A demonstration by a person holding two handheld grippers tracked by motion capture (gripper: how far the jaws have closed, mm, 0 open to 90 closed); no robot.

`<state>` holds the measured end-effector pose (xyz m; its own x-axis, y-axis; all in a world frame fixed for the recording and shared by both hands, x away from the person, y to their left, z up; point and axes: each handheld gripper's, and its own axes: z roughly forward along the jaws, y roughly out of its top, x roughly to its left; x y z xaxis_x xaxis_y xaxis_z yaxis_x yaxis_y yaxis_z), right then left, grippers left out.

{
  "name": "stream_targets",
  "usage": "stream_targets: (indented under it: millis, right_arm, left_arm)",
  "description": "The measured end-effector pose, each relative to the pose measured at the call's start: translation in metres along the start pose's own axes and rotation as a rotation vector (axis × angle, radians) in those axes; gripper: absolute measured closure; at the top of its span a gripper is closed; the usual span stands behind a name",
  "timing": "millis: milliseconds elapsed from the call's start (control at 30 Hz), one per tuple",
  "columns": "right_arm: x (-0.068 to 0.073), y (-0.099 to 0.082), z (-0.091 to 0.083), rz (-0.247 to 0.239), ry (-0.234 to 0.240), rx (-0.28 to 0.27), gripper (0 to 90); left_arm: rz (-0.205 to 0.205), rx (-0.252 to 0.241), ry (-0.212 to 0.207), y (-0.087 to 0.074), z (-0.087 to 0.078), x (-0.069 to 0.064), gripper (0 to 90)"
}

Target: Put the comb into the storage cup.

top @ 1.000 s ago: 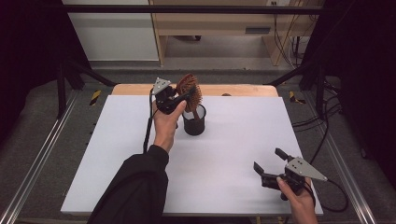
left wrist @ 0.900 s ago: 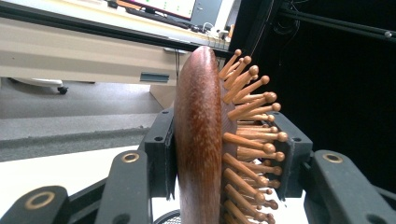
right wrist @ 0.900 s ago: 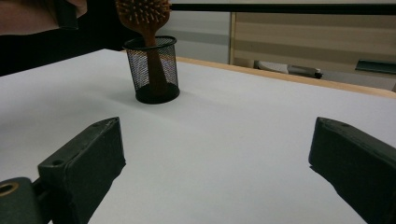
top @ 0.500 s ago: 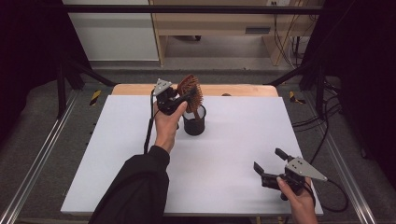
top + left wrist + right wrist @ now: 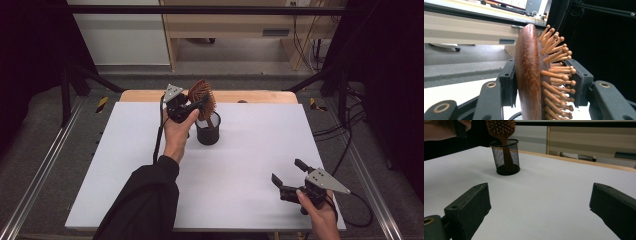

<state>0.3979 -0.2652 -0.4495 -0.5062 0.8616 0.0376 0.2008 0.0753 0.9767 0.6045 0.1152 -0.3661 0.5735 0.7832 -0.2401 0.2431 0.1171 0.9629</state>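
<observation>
The left gripper (image 5: 192, 106) has its fingers clamped across the head of the stiff, probably light wooden hairbrush (image 5: 202, 98), handle down in the mesh cup (image 5: 208, 131) on the bench (image 5: 250, 150), while the right gripper (image 5: 288, 176) rests with fingers apart.

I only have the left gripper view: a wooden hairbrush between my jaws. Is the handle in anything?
Observer: Yes. In the right gripper view the hairbrush handle stands inside a black mesh cup on the white table.
Operator: Where is the cup on the table?
Observer: Toward the far edge, around the middle, by the high view.
Operator: And my other gripper?
Observer: The right gripper is near the table's near right corner, jaws wide open, holding nothing.
</observation>
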Motion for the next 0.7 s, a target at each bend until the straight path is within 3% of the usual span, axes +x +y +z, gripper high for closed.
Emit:
stream_targets:
  millis: [300,700]
  right_arm:
    - [0.000,0.000,0.000,-0.001,-0.001,0.003,3.6]
    - [0.000,-0.001,0.001,-0.007,0.002,0.007,3.5]
  left_arm:
    - [0.030,0.018,0.009,0.000,-0.002,0.009,44.9]
    - [0.019,0.018,0.017,-0.001,-0.003,0.016,42.3]
